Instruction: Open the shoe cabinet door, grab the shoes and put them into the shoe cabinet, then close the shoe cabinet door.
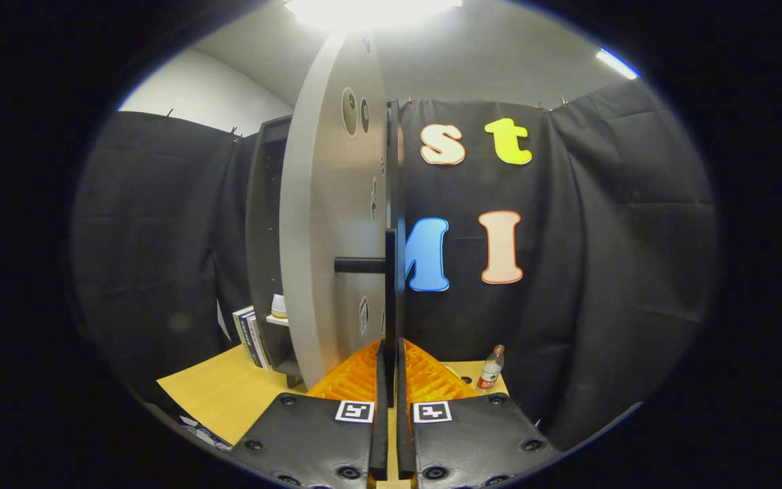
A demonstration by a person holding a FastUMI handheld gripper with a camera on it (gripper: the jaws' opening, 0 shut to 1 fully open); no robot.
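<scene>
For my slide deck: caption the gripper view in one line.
Gripper shut on the thin edge handle of the open shoe cabinet door, with books and a bottle on the wooden table.

Shoe cabinet door: pale grey, swung open, edge-on just ahead of hand-held gripper, fingers pressed on dark vertical handle. Dark shoe cabinet beyond, left of door.

Gripper: ribbed fingers, black screwed plates w/ two square b/w markers
</scene>
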